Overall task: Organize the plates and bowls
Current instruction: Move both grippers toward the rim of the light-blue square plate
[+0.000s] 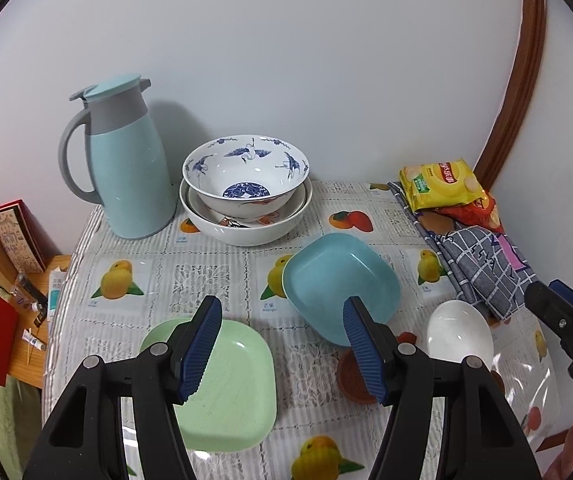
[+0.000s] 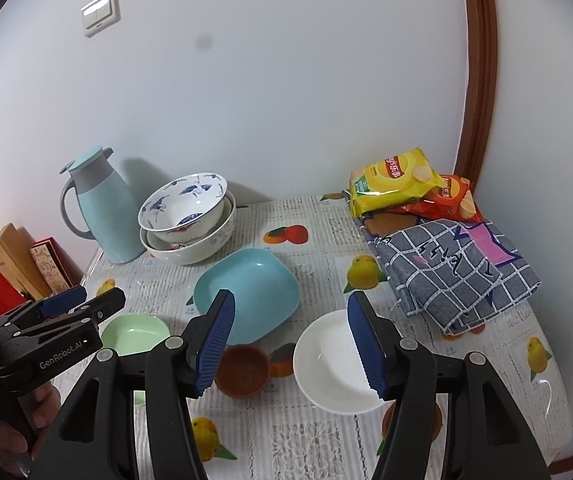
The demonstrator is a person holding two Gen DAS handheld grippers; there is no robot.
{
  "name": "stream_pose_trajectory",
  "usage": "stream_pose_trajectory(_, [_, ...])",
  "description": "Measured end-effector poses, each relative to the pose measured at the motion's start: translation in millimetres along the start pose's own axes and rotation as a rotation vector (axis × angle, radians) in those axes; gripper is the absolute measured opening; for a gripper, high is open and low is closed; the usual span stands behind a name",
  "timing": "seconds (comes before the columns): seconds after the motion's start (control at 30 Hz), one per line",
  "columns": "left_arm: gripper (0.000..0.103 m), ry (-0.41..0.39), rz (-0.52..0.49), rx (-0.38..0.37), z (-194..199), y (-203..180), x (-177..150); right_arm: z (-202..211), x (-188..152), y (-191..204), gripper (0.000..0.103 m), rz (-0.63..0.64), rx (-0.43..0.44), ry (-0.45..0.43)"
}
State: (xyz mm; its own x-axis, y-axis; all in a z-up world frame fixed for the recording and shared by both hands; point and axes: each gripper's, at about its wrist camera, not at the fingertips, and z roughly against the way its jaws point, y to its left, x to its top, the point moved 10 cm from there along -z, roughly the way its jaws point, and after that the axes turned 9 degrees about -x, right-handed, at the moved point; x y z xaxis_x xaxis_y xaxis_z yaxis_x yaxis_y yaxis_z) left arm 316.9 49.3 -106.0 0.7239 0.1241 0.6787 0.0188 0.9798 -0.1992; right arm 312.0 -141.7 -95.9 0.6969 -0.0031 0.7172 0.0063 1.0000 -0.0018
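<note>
A green square plate (image 1: 228,384) lies near the front left, under my open, empty left gripper (image 1: 282,354). A blue square plate (image 1: 340,284) lies in the middle. A white bowl (image 1: 458,334) and a small brown dish (image 1: 352,380) sit to its right. A blue-and-white crane bowl (image 1: 246,172) is stacked in a wider white bowl (image 1: 246,226) at the back. My right gripper (image 2: 290,344) is open and empty above the brown dish (image 2: 242,370) and white bowl (image 2: 334,364). The blue plate (image 2: 246,292) and green plate (image 2: 134,332) lie beyond it.
A light-blue thermos jug (image 1: 122,160) stands at the back left beside the stacked bowls. Chip bags (image 1: 442,184) and a folded checked cloth (image 1: 482,268) lie at the right. Boxes and clutter (image 1: 2,264) sit on a low shelf left of the table.
</note>
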Motion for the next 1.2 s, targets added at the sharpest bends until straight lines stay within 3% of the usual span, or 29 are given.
stream_pose_trajectory(0.7, [0.061, 0.06, 0.019, 0.019, -68, 17, 22, -58, 39, 26, 0.058, 0.022, 0.02, 0.004])
stream_pose_trajectory(0.97, [0.061, 0.111, 0.034, 0.021, -103, 23, 14, -113, 18, 27, 0.059, 0.005, 0.041, 0.121])
stream_pose_trajectory(1.2, [0.061, 0.161, 0.039, -0.038, -132, 19, 4, -154, -2, 24, 0.059, -0.016, 0.042, 0.215])
